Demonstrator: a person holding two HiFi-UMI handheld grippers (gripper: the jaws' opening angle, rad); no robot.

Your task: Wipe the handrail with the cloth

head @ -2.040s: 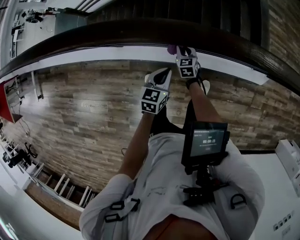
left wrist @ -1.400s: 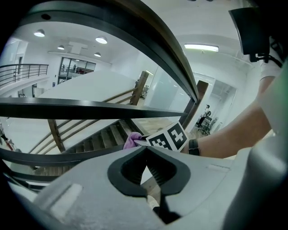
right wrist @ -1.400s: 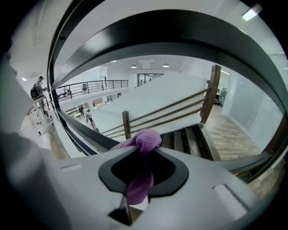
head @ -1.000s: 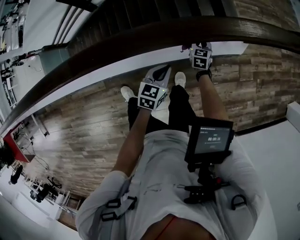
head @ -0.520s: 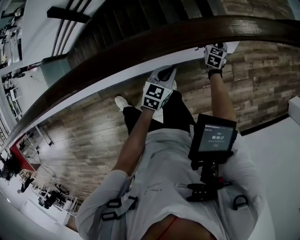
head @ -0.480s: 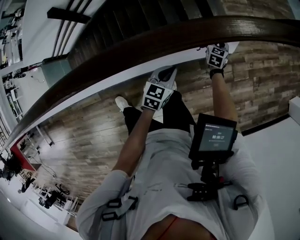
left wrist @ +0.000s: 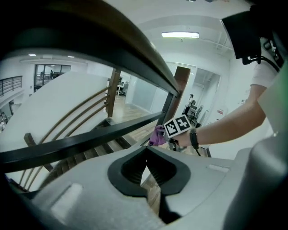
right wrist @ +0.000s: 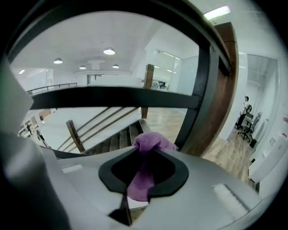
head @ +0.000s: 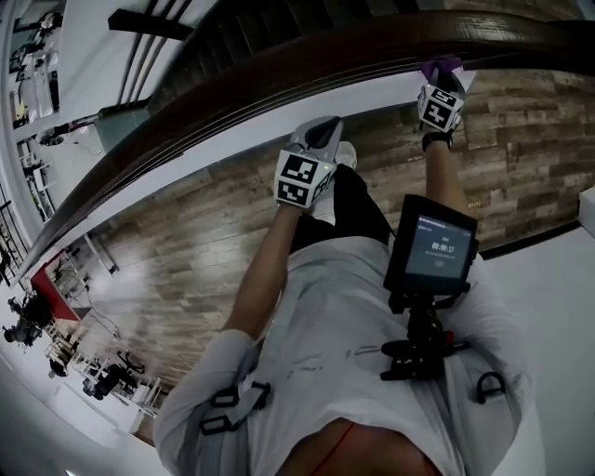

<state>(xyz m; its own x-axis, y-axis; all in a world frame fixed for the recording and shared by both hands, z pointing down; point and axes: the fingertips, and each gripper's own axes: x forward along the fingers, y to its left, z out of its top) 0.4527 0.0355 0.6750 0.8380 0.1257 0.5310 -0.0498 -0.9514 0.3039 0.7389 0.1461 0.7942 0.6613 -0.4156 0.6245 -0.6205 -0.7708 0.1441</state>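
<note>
The dark wooden handrail curves across the top of the head view. My right gripper is up against its underside at the right, shut on a purple cloth that touches the rail. In the right gripper view the cloth bunches between the jaws, with the rail arching close above. My left gripper hangs lower, off the rail, shut with nothing in it. The left gripper view shows its closed jaws, the rail overhead, and the cloth at the right gripper's marker cube.
Black metal bars and a brown wooden post stand under the rail. Beyond it, stair treads go down. I stand on wood-plank floor; a chest-mounted screen is at my front.
My right gripper has slid rightward along the handrail with the cloth. The person has stepped along with it, and the left gripper has kept its place below the rail.
</note>
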